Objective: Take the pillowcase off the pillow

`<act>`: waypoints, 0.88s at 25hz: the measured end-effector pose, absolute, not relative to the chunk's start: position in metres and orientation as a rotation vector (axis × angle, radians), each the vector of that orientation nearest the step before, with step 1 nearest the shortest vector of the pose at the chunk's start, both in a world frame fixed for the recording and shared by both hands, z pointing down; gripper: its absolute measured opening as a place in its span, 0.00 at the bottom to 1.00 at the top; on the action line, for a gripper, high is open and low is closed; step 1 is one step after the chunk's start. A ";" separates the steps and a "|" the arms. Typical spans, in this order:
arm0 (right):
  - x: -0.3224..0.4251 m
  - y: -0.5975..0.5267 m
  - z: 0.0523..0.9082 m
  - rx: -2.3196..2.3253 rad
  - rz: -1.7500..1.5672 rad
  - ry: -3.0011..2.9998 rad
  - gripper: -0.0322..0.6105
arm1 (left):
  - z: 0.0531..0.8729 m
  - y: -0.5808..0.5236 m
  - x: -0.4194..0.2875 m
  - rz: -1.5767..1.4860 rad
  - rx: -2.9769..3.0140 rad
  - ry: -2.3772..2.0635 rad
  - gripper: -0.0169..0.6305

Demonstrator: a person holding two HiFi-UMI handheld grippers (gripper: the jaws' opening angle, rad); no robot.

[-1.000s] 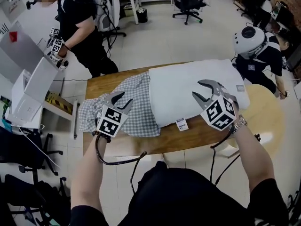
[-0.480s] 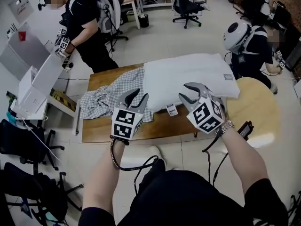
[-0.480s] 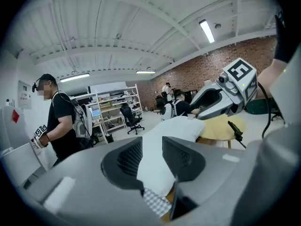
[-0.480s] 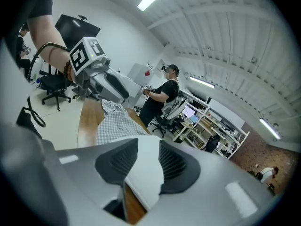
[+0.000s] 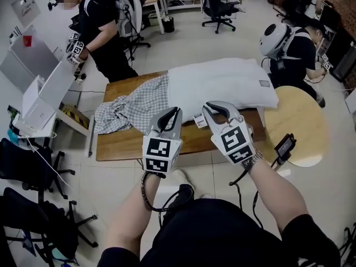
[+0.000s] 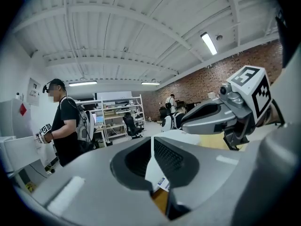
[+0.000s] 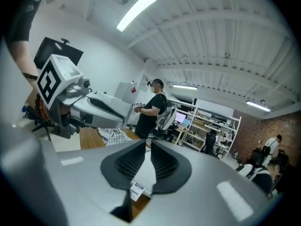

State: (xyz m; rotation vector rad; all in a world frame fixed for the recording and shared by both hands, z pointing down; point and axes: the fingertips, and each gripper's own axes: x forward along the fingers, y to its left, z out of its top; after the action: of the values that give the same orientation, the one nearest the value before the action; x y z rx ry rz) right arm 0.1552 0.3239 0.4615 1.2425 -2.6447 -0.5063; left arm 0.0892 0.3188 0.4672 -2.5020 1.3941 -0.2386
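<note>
- Your left gripper (image 5: 171, 112) has just been closing; its fingers meet on nothing.
- Your right gripper (image 5: 207, 113) has done the same, and its fingers are empty.
- The pillow (image 5: 222, 85) lies on the tabletop (image 5: 119, 143) beyond both; the pillowcase (image 5: 133, 110) is bunched to their left.

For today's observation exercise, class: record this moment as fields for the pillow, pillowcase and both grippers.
pillow: white, lying on the wooden table
pillowcase: checked, crumpled by the pillow's left end in the head view
left gripper: near the table's front edge; jaws have just been closing, now shut, nothing between
right gripper: beside it; jaws likewise closing, shut, empty
</note>
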 end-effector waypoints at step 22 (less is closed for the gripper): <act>0.154 0.356 0.452 1.363 -0.382 -2.794 0.05 | 0.462 0.345 0.101 -0.169 -2.466 1.409 0.03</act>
State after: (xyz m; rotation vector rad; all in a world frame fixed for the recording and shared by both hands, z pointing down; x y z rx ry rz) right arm 0.1540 0.3561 0.4524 1.3634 -2.7938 -0.3820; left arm 0.1008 0.3455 0.4624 -2.4657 1.4091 -0.1694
